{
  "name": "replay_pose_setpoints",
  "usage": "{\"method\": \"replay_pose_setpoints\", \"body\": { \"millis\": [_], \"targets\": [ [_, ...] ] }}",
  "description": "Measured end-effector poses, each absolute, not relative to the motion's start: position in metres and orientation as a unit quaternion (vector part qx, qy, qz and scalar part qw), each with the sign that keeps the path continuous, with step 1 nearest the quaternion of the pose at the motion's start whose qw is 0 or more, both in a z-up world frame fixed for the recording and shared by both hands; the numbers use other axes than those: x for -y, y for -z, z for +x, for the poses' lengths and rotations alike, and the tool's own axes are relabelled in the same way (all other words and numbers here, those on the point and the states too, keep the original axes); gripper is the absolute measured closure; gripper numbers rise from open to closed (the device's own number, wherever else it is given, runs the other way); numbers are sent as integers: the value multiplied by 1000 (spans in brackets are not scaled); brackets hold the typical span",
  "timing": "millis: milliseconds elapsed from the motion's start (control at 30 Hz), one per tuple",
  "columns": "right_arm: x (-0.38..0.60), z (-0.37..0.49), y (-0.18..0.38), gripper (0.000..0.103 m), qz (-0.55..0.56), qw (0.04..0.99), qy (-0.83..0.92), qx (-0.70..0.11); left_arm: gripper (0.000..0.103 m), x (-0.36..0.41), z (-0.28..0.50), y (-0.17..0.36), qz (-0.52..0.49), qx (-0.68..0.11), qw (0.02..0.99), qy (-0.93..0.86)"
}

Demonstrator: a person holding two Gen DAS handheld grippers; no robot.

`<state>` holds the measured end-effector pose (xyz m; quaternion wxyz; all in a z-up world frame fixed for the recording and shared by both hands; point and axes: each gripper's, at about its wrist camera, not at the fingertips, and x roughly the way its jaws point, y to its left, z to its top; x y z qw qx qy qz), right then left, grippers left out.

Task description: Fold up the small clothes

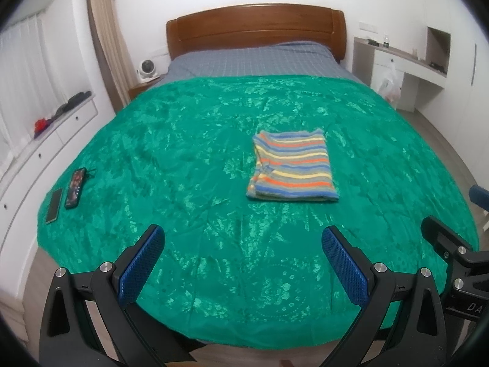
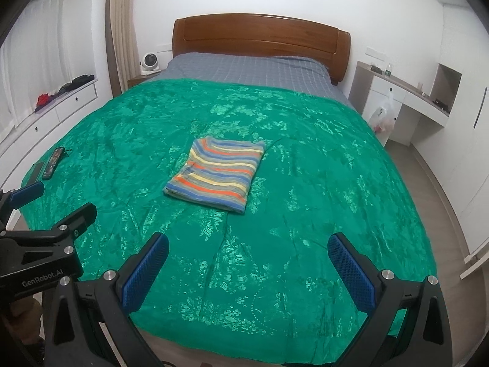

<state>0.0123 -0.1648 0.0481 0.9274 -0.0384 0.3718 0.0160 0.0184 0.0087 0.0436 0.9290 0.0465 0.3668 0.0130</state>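
Jaws of left gripper [image 1: 243, 246] and right gripper [image 2: 248, 253] spread wide, empty; striped knitted garment [image 1: 292, 166] already folded square on green satin bedspread [image 1: 189, 159]; task looks finished.

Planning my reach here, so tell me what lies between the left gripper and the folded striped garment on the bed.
Only bare green bedspread separates the open left gripper from the folded striped garment, as the left wrist view shows. The two phones lie far off to the left.
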Motion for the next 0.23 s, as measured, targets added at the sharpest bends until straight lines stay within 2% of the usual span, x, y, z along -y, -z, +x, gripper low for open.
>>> {"method": "replay_pose_setpoints", "body": {
  "millis": [233],
  "targets": [
    [168, 12, -49, 0, -34, 928, -16, -371, 0, -1, 16, -44, 58, -363, 930, -8]
  ]
}}
